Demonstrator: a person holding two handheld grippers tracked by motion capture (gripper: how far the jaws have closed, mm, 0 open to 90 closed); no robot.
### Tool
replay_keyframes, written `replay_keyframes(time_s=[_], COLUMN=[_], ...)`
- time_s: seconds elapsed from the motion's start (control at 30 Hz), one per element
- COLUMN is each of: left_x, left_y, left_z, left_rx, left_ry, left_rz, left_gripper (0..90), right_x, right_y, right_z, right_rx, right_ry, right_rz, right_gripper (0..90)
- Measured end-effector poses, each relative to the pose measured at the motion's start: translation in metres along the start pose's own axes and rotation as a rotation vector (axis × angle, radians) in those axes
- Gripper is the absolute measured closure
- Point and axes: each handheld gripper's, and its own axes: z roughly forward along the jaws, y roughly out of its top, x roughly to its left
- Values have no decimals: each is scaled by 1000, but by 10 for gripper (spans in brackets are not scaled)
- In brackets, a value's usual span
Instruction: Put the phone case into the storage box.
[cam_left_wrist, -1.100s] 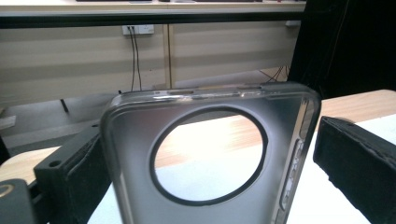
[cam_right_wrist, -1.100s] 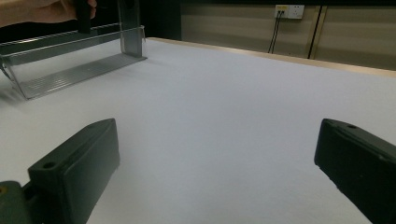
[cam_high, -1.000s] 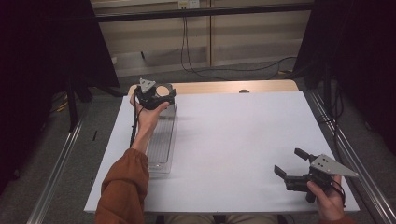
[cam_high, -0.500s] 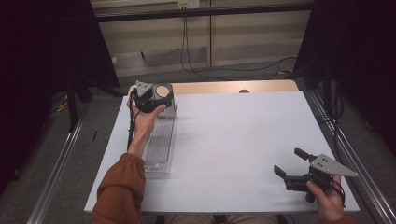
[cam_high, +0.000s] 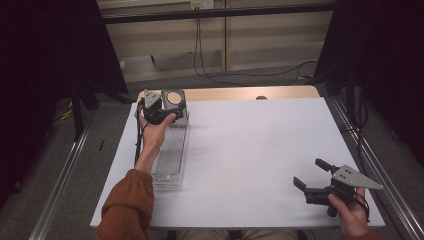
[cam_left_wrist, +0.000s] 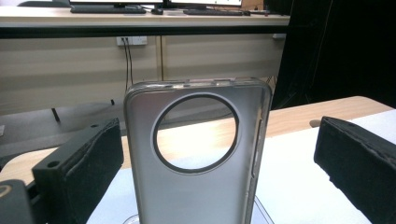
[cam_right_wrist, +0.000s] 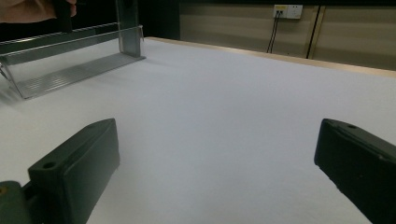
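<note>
White sheet covers the table (cam_high: 260, 150), with a strip of bare wood showing at its far edge and a dim room with cables and wall sockets beyond. Nearest me, my right gripper (cam_high: 312, 184) idles low at the near right corner, jaws spread wide, nothing between them but open tabletop; in the right gripper view both black pads flank bare white surface, touching nothing. Further out on my left side lies the clear ribbed tray (cam_high: 172, 155), long axis running away from me, my sleeve and forearm stretched along it. At the tray's far end stands the phone case (cam_left_wrist: 198, 158), upright, silvery translucent, with a big round camera cutout; seen from above as phone case (cam_high: 175, 102) it stands at the tray's end wall. My left gripper (cam_high: 159, 111) is up there just beside it. In the left gripper view the jaws stand wide apart, the case rising in the gap between them, clear daylight on both sides, so no grip and no contact that I can see. Judgement: the step in hand is the approach to the case, with the grasp not yet made. Next move likely calls for squaring the pads to the case's two side edges and closing gently, since thin flexible plastic may bow or tip if pinched off-centre. Right hand has no job at this point
</note>
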Motion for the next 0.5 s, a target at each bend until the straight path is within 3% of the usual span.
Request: replay_keyframes(time_s=[0.23, 0.5], left_x=[2, 1], left_y=[-1, -2], left_z=[-4, -11], left_rx=[-12, -22], left_ry=[3, -14], left_rz=[-18, -7], left_gripper=[17, 17], right_x=[-2, -4], right_y=[-1, -2], right_z=[0, 0], right_rx=[-2, 0], right_ry=[-5, -3], right_rz=[6, 11], right_gripper=[0, 0])
